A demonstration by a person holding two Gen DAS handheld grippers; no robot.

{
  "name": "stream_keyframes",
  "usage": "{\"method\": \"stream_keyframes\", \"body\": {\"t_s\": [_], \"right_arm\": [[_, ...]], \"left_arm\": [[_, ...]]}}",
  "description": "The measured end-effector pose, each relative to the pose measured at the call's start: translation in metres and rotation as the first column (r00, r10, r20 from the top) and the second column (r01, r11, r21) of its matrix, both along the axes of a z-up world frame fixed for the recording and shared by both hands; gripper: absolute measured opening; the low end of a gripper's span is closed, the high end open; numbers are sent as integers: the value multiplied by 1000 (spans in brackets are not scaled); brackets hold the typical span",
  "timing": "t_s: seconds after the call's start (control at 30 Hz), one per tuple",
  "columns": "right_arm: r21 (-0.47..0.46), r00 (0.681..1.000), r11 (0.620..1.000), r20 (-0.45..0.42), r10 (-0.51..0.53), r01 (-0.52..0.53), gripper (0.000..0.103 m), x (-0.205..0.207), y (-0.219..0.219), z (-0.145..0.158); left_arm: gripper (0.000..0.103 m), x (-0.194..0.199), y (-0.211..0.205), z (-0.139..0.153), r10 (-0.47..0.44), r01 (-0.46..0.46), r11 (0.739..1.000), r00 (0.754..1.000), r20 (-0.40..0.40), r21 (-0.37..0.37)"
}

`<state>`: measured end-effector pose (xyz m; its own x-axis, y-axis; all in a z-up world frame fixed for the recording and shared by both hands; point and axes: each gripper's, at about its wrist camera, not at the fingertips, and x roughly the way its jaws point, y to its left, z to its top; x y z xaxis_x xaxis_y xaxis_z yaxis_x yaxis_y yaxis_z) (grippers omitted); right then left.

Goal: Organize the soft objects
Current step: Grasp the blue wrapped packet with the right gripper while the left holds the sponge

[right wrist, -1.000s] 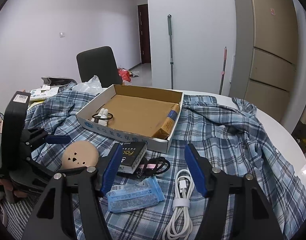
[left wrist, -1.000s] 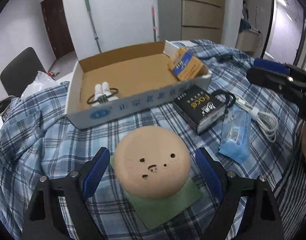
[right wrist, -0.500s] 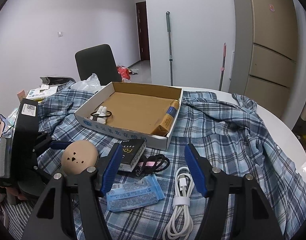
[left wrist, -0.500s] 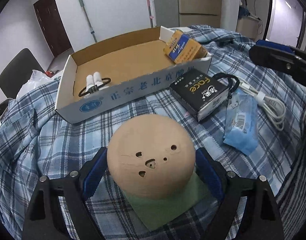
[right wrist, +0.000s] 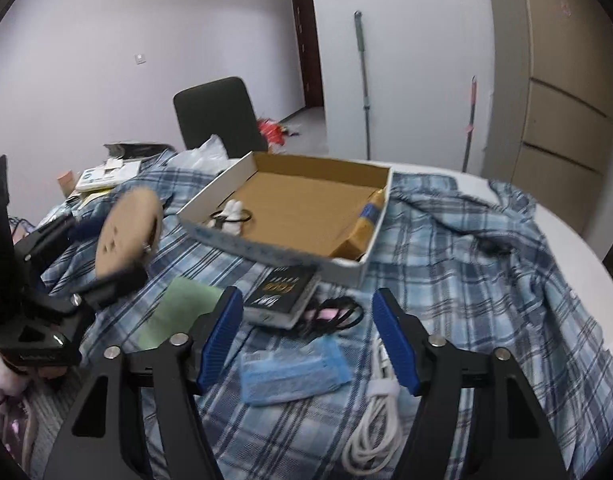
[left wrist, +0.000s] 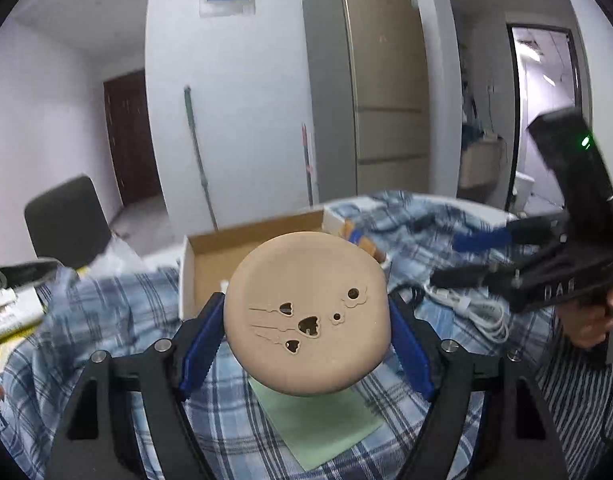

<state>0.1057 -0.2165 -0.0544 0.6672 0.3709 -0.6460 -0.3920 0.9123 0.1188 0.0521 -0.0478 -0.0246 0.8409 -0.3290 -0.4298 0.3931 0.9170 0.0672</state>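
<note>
Now, the scene, line by line:

Left gripper [left wrist: 306,332]: its blue pads were clamped on the sides of a tan disc; the jaws had just been closing on it.
Disc [left wrist: 306,316]: round, tan and soft-looking, with small heart-shaped cut-outs on its face; it was lifted clear of the cloth, tilted on edge in the right wrist view [right wrist: 128,236], and hung in front of the box.
Green sheet [left wrist: 318,420]: a pale green square lay flat on the cloth, just under the raised disc.
Right gripper [right wrist: 308,340]: the jaws stood apart with nothing between the pads, and had just been opening; it hung over the tissue pack and cable.
Tissue pack [right wrist: 294,370]: a blue packet lay on the cloth between the right gripper's fingers, untouched.
Cable [right wrist: 376,412]: a coiled white cable lay just beside the pack, near the right finger.
Black box [right wrist: 280,292]: a small black carton with gold print lay against the front wall of the box, with a black cord just beside it.
Box [right wrist: 266,246]: an open, shallow cardboard tray sat on the cloth; inside were a small white item with a black loop at the left and an orange and blue carton in the right corner.
Cloth [right wrist: 466,280]: a blue plaid shirt was spread over the round white table.
Room: a dark chair, a mop against the wall and a tall cabinet stood behind the table.
</note>
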Motion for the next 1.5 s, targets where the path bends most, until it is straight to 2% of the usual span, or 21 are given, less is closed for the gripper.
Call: {"method": "stream_keyframes", "body": {"t_s": [0.13, 0.27, 0.5, 0.67, 0.83, 1.03, 1.3, 1.37, 1.5], "right_arm": [[8, 995, 998, -78, 63, -62, 86, -1, 9, -12], [-90, 993, 992, -89, 76, -84, 87, -2, 23, -29], [-114, 982, 988, -169, 88, -108, 87, 8, 28, -45], [-135, 969, 985, -234, 74, -108, 87, 14, 29, -58], [-162, 970, 980, -230, 73, -112, 87, 13, 33, -60], [-137, 974, 987, -223, 48, -80, 87, 14, 26, -57], [-124, 987, 991, -160, 27, -47, 87, 10, 19, -45], [-114, 990, 992, -139, 31, -47, 91, 10, 17, -41], [-102, 978, 990, -194, 73, -94, 93, 17, 18, -45]], "left_arm": [[80, 0, 4, 3, 6, -6, 1000, 1000, 2, -16], [80, -3, 9, 8, 21, -20, 999, 1000, 20, -42], [80, -10, 13, 23, 52, -51, 997, 999, 12, -58], [80, -9, 13, 18, 59, -59, 997, 998, 7, -53], [80, -6, 15, 14, 83, -82, 995, 997, -1, -60], [80, -8, 13, 13, 85, -85, 995, 996, 7, -52], [80, -11, 8, 11, 71, -70, 997, 997, 21, -32], [80, -11, 8, 11, 68, -67, 997, 998, 19, -34], [80, -10, 8, 11, 64, -64, 997, 998, 12, -38]]}}
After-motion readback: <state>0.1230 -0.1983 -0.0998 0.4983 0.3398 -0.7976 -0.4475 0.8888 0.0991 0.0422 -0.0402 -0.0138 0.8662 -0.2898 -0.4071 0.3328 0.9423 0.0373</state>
